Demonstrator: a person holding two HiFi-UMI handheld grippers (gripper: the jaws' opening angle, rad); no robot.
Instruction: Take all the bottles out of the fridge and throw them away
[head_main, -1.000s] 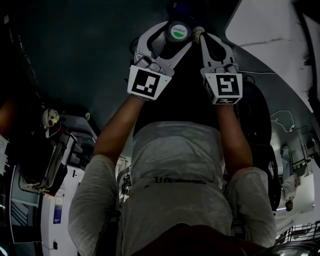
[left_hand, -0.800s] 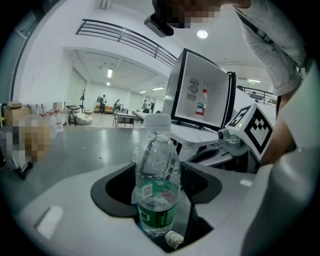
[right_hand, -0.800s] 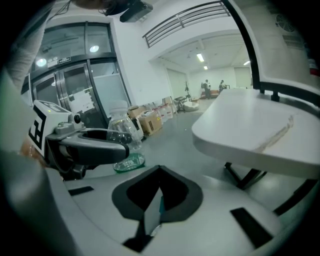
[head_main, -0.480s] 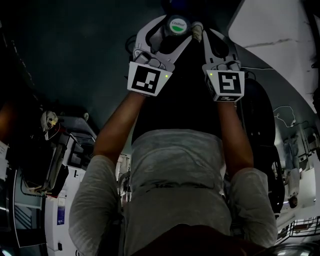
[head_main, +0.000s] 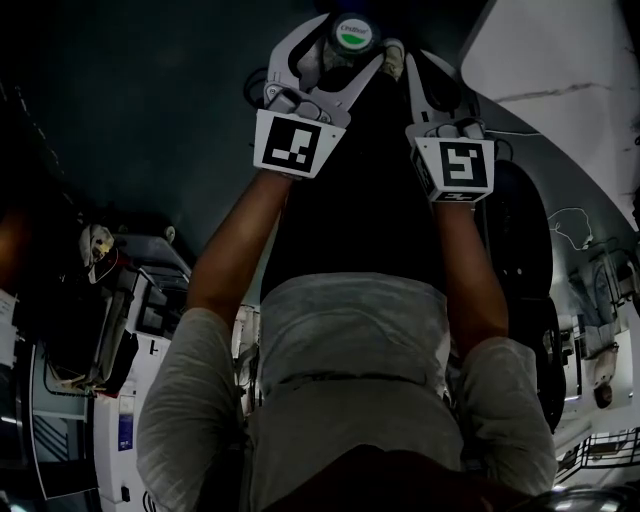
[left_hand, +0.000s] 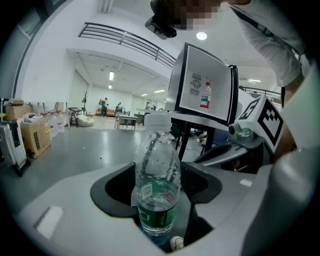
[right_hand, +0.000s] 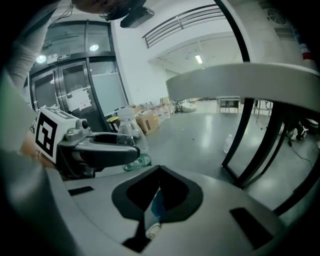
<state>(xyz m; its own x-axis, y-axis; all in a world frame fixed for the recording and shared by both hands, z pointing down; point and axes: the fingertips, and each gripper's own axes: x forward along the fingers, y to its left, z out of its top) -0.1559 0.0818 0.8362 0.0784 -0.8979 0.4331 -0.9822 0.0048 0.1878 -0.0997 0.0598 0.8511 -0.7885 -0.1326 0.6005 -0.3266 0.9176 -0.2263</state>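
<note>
A clear water bottle (left_hand: 157, 172) with a white cap and a green label stands upright between the jaws of my left gripper (left_hand: 159, 197), which is shut on its lower body. In the head view the bottle (head_main: 353, 32) shows at the top, held by the left gripper (head_main: 335, 55). Just to its right, my right gripper (head_main: 400, 62) is shut with nothing between its jaws. In the right gripper view the jaws (right_hand: 156, 195) are closed together, and the left gripper (right_hand: 100, 150) with the bottle (right_hand: 129, 134) shows at the left.
A white-fronted box (left_hand: 205, 92) on a black frame stands behind the bottle. Cardboard boxes (left_hand: 35, 135) and a suitcase (left_hand: 7, 145) line the left wall. Black frame legs (right_hand: 250, 135) rise at the right, with a small bottle (right_hand: 228, 142) on the grey floor beyond.
Both grippers, the left one carrying the bottle, have shifted together toward the top of the head view. Neither gripper's jaws have changed.
</note>
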